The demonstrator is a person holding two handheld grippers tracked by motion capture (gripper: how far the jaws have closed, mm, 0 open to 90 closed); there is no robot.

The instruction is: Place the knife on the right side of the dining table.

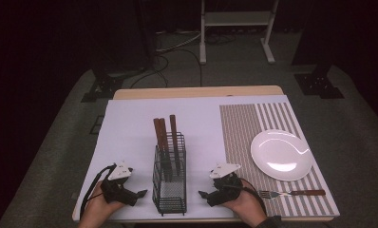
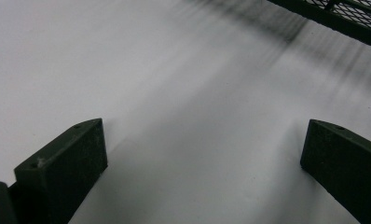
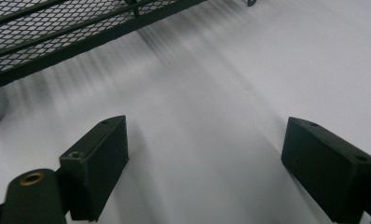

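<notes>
While both jaw pairs gape empty, wire caddy (image 1: 169, 178) stands between left gripper (image 1: 140, 194) and right gripper (image 1: 202, 194); fork (image 1: 291, 193) right of latter.

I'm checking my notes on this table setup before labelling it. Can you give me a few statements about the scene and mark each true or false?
1. Three wooden-handled utensils stand upright in the black wire caddy. True.
2. The fork lies on the white plate. False: it lies on the striped placemat, on the near side of the plate and apart from it.
3. Both grippers are open and hold nothing. True: the left gripper and the right gripper each have their jaws wide apart over the bare white sheet.
4. The caddy stands to the right of both grippers. False: it stands between them.
5. The plate has food on it. False: it is empty.
</notes>
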